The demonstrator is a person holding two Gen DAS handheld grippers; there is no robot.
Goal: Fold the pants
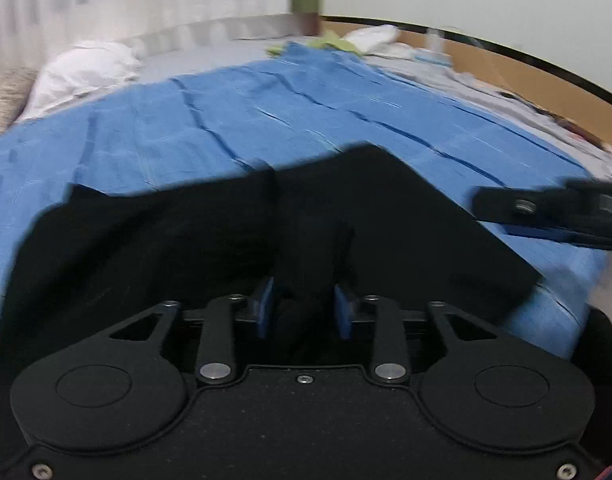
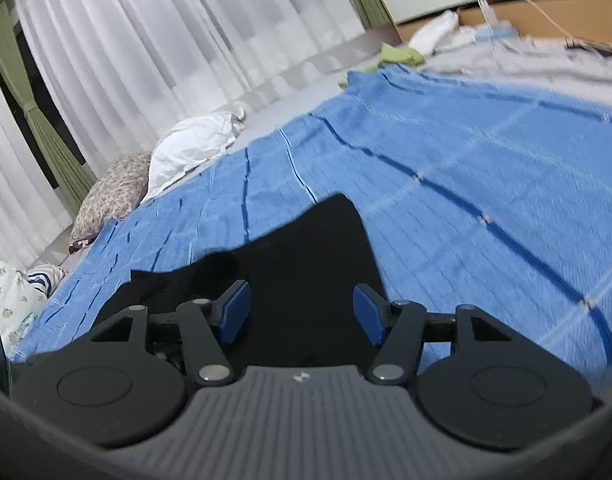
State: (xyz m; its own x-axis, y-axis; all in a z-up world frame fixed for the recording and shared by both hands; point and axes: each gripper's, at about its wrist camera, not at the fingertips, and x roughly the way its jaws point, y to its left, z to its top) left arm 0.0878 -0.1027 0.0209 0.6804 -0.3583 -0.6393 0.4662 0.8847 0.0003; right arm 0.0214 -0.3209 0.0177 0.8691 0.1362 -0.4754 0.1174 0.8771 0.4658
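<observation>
Black pants lie on a blue bedspread. My left gripper is shut on a bunched ridge of the black cloth, which rises between its blue pads. My right gripper is open, with its blue pads wide apart just above the pants near their far corner. Nothing is between its jaws. The right gripper also shows in the left wrist view at the right edge, over the bedspread beside the pants. The near part of the pants is hidden under both grippers.
The blue bedspread covers a grey bed. A white pillow and a patterned pillow lie at the far left. Green cloth and white items sit near the wooden headboard. White curtains hang behind.
</observation>
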